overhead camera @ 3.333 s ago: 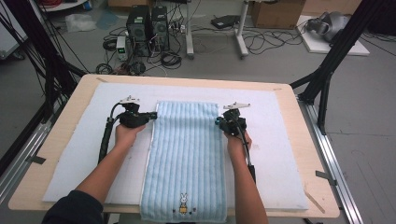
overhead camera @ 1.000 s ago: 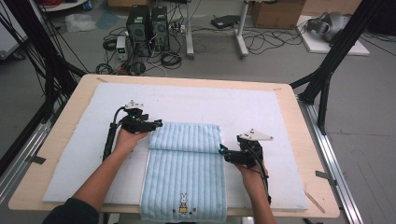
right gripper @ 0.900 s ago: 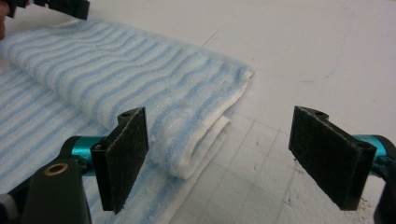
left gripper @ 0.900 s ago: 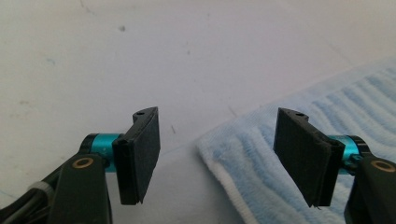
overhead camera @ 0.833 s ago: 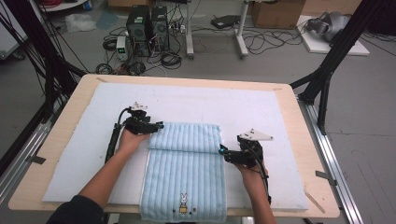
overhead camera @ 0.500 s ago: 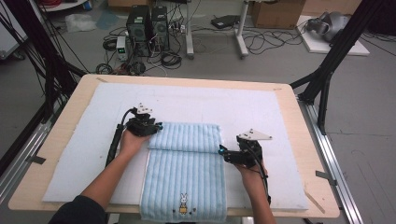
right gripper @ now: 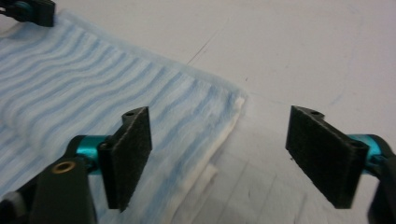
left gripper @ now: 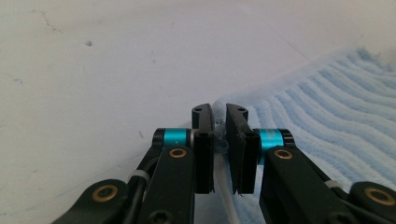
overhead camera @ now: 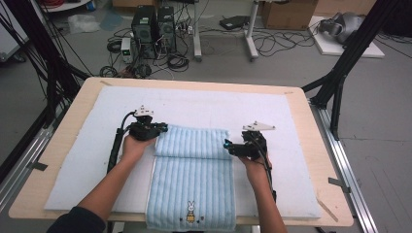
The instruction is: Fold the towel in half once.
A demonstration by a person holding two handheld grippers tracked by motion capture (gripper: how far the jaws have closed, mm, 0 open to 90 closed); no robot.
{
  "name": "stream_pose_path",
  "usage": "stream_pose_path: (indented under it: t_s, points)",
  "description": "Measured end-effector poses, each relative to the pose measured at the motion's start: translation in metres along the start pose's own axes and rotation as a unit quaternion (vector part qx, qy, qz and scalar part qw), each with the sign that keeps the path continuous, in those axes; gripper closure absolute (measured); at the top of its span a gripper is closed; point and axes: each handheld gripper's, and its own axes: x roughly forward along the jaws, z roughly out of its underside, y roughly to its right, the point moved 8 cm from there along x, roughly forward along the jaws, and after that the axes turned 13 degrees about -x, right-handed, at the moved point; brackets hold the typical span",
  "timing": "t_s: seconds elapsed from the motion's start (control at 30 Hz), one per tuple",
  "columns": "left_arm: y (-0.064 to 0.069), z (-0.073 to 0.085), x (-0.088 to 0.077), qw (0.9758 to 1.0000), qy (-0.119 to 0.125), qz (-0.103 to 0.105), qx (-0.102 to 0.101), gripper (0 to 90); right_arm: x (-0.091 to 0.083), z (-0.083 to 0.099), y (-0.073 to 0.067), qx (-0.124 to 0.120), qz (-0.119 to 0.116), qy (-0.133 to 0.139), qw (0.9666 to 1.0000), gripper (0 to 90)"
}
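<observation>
A light blue striped towel [overhead camera: 192,179] lies on the white mat [overhead camera: 204,104], its far end folded back toward the person. My left gripper [overhead camera: 163,128] sits at the fold's left corner. Its jaws have just been closing, and in the left gripper view the gripper [left gripper: 218,109] is shut on the towel [left gripper: 327,116] edge. My right gripper [overhead camera: 226,144] is at the fold's right side. Its jaws have just been closing a little, but the gripper [right gripper: 219,112] stands open, with the towel [right gripper: 70,84] corner lying between and ahead of the pads, untouched.
A small rabbit emblem [overhead camera: 190,209] marks the towel's near end, which hangs at the table's front edge. The wooden table [overhead camera: 301,97] frames the mat. Black stands, computers and cables stand on the floor beyond. The left gripper [right gripper: 28,9] shows far off in the right gripper view.
The towel's far end has been folded over since the oldest frame. Over the last second the left jaws shut on the fold's left corner, and the right gripper slid away from the person along the towel's edge.
</observation>
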Motion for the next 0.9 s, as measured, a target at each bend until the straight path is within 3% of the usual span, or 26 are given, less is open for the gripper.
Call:
stream_pose_path:
  t_s: [0.07,0.17,0.3,0.43,0.5,0.57,0.67,0.9]
  points:
    - [0.001,-0.001,-0.001,1.0000,0.000,0.004,-0.001,81.2,0.014,-0.004,0.003,-0.008,-0.008,-0.021,0.9997,32.2]
    - [0.001,0.000,-0.003,1.0000,-0.005,0.007,-0.003,81.2,0.035,-0.007,0.008,0.000,-0.008,-0.053,0.9985,36.9]
    - [0.004,-0.001,-0.004,0.9998,-0.001,0.016,-0.011,81.2,0.053,-0.012,0.010,0.007,-0.003,-0.071,0.9975,45.1]
    - [0.007,-0.002,-0.006,0.9996,0.001,0.023,-0.015,81.2,0.063,-0.009,0.008,-0.004,0.004,-0.086,0.9963,54.8]
    - [0.007,-0.002,-0.008,0.9995,0.002,0.027,-0.014,81.2,0.062,-0.009,0.007,-0.009,0.004,-0.086,0.9962,71.6]
    - [0.009,-0.004,-0.010,0.9993,0.006,0.032,-0.017,81.2,0.059,-0.010,0.006,-0.035,0.007,-0.093,0.9950,81.3]
    - [0.011,-0.006,-0.017,0.9987,0.015,0.043,-0.023,81.2,0.053,-0.013,0.006,-0.054,0.017,-0.084,0.9949,81.6]
    - [0.017,-0.004,-0.041,0.9962,0.030,0.072,-0.038,81.2,0.020,-0.021,-0.001,-0.060,0.013,-0.030,0.9977,81.6]
